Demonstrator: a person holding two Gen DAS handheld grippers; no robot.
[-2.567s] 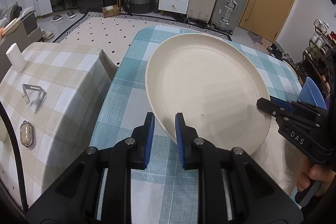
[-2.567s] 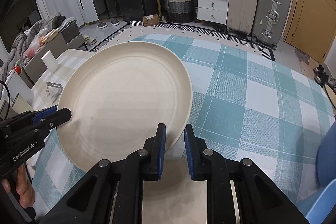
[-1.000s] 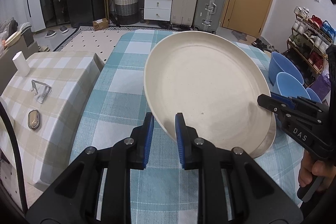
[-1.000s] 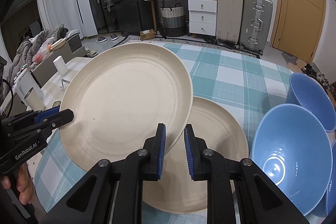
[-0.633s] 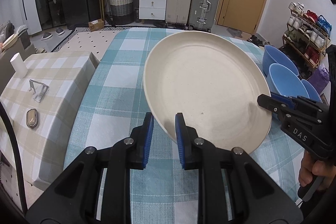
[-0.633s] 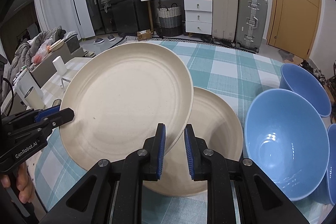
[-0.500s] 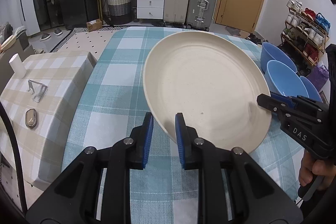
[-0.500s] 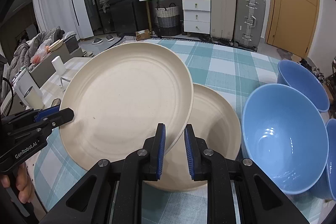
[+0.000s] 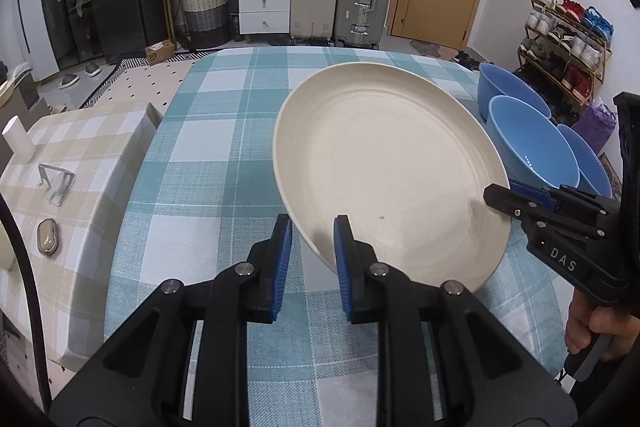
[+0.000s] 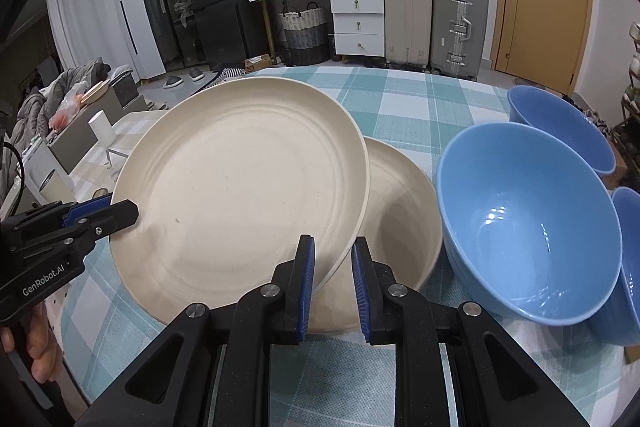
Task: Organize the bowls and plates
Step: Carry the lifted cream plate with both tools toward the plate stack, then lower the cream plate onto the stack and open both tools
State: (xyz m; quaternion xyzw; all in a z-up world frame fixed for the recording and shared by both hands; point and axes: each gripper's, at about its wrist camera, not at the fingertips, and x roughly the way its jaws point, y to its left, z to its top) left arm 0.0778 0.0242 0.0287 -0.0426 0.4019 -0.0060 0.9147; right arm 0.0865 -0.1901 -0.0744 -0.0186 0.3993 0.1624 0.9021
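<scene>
The cream plate [image 10: 240, 187], gripped at opposite rims by the left tongs [image 9: 310, 239] and the right tongs [image 10: 332, 259], both clamped shut on it, has been carried sideways since the earlier views, so that a second cream plate [image 10: 404, 211] and the blue bowls [image 10: 528, 223] now lie in sight where only checked cloth showed a few seconds ago. This is read as the stacking step being close: the held plate is tilted, its far rim raised, and hangs above and to the left of the resting plate, overlapping that plate's left part in the right wrist view. Just to the right of the right tongs the nearest bowl stands very near the resting plate, perhaps touching it, though the contact point cannot be made out; two more bowls are crowded behind and beside it. Little room is therefore left on that side, and a lowering is judged safer than further sideways travel. To the left of the left tongs the tabletop [image 9: 208, 155] lies bare up to its edge, beyond which a lower beige-checked surface [image 9: 80, 163] stands.
</scene>
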